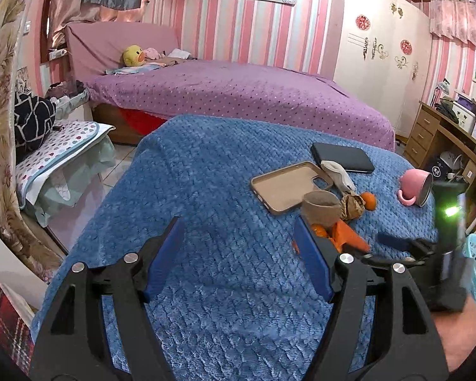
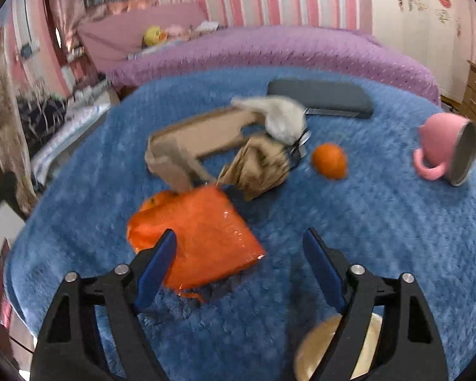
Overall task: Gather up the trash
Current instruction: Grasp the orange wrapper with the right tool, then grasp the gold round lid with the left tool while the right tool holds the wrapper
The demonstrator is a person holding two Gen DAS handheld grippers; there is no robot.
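The orange wrapper (image 2: 203, 238) lies flat near the front of the blue-blanketed surface (image 2: 380, 222), its near edge just ahead of the right tongs (image 2: 239, 244), which are spread wide and hold nothing, seemingly lined up to close on it as the first piece of trash. Just beyond it sit a crumpled brown paper (image 2: 257, 165) and a whitish wad (image 2: 279, 117), heaped against a phone case (image 2: 190, 136). An orange fruit (image 2: 329, 160) and a tipped pink mug (image 2: 444, 149) lie further right. The left tongs (image 1: 238, 247) hover spread and empty over bare blanket on the left, probably waiting their turn.
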